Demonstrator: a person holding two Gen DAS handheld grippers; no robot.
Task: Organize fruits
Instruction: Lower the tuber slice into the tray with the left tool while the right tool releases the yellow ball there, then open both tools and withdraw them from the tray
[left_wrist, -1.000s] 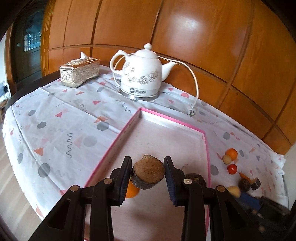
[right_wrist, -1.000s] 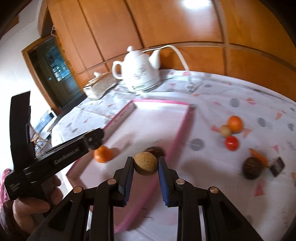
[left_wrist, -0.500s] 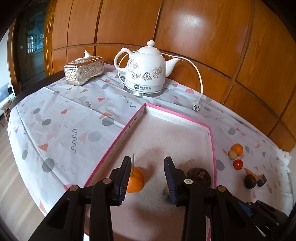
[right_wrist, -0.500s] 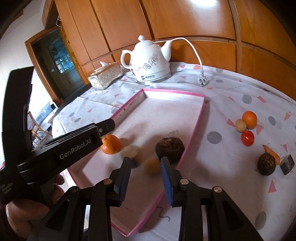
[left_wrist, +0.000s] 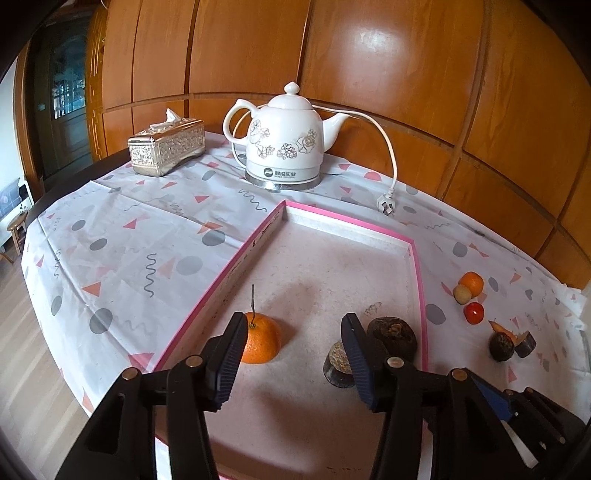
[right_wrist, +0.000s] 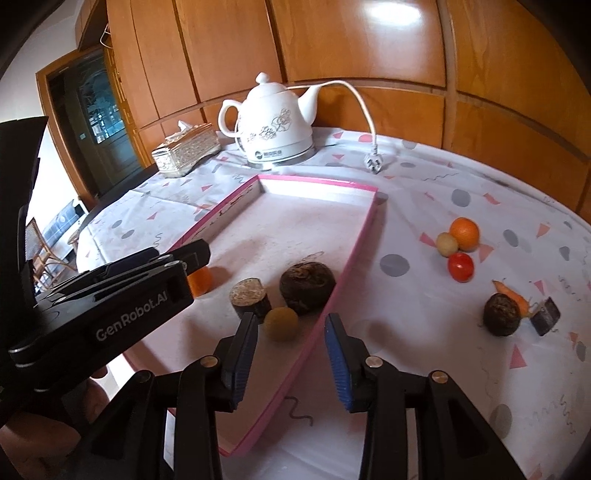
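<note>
A pink-rimmed tray (left_wrist: 351, 221) (right_wrist: 364, 236) lies on the patterned cloth. In it lie an orange (left_wrist: 260, 339) (right_wrist: 199, 282), a dark round fruit (left_wrist: 393, 334) (right_wrist: 306, 282), a cut brown piece (left_wrist: 338, 363) (right_wrist: 249, 297) and a small tan fruit (right_wrist: 280, 323). My left gripper (left_wrist: 293, 360) is open and empty above the tray's near end, between the orange and the cut piece. My right gripper (right_wrist: 291, 356) is open and empty just behind the tan fruit. It straddles the tray's right rim.
On the cloth right of the tray lie an orange (right_wrist: 464, 229), a small tan fruit (right_wrist: 447, 244), a red tomato (right_wrist: 460, 266), a dark fruit (right_wrist: 501, 314) and a black piece (right_wrist: 546, 315). A white kettle (left_wrist: 284, 144) with cord and a tissue box (left_wrist: 166, 146) stand behind.
Both grippers opened. The left let go of the cut brown piece and the right let go of the small tan fruit; both now lie in the tray. Both grippers drew back.
</note>
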